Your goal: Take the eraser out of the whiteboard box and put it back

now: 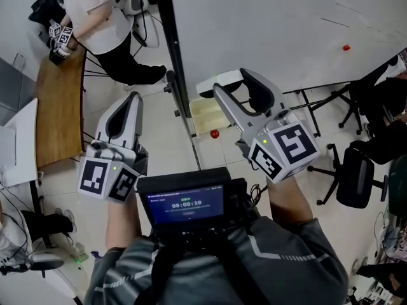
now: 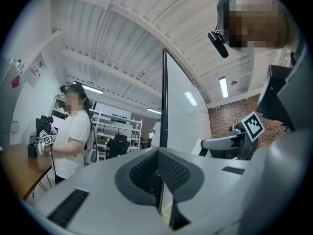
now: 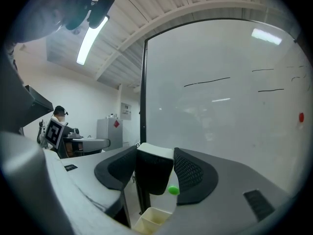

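The eraser point(image 3: 154, 173), a black block with a white back, hangs in the air between the pads of my right gripper point(image 3: 155, 156), which is shut on it. From the head view its white back point(image 1: 219, 81) shows at the tips of the right gripper point(image 1: 230, 84), above the cream whiteboard box point(image 1: 205, 114). That box point(image 3: 154, 220) sits below the jaws in the right gripper view, beside the board's black post point(image 1: 175, 62). My left gripper point(image 1: 130, 99) is held to the left of the post, jaws together and holding nothing point(image 2: 159, 153).
The whiteboard point(image 1: 286, 30) fills the upper right, with a red magnet point(image 1: 346, 47) on it and another point(image 1: 215, 133) by the box. A green magnet point(image 3: 173, 190) shows near the eraser. A person point(image 1: 102, 11) stands by a wooden table point(image 1: 60, 100). Office chairs point(image 1: 356, 176) stand at the right.
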`<state>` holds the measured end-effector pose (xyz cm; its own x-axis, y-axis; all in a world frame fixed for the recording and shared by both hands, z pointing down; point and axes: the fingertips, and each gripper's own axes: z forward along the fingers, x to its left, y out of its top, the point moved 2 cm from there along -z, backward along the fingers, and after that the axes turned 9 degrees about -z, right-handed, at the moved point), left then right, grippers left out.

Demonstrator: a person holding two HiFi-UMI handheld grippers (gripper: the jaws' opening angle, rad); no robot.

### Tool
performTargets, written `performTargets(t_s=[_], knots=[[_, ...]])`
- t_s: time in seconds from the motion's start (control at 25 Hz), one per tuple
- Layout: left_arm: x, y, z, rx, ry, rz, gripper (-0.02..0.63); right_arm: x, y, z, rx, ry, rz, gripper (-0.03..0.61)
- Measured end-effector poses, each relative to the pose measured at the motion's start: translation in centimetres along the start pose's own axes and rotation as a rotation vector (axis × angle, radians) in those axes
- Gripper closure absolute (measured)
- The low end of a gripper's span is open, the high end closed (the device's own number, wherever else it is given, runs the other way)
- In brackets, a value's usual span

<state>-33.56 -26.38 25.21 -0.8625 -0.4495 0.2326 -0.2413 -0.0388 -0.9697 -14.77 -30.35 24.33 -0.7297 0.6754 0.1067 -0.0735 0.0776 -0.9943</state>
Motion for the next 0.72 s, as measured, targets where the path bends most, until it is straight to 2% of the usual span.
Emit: performTargets(t_s=[0.4, 0.72], knots=[[-1.3, -0.4, 0.8, 0.019, -0.012, 0.021, 0.584, -0.8, 0.3, -1.0, -0.009, 0.002, 0.008, 0.31], [-3.0, -1.0, 1.7, 0.013, 0.026, 0.002, 0.583, -1.8, 0.0, -1.8, -0.02, 0.052, 0.022, 0.311]])
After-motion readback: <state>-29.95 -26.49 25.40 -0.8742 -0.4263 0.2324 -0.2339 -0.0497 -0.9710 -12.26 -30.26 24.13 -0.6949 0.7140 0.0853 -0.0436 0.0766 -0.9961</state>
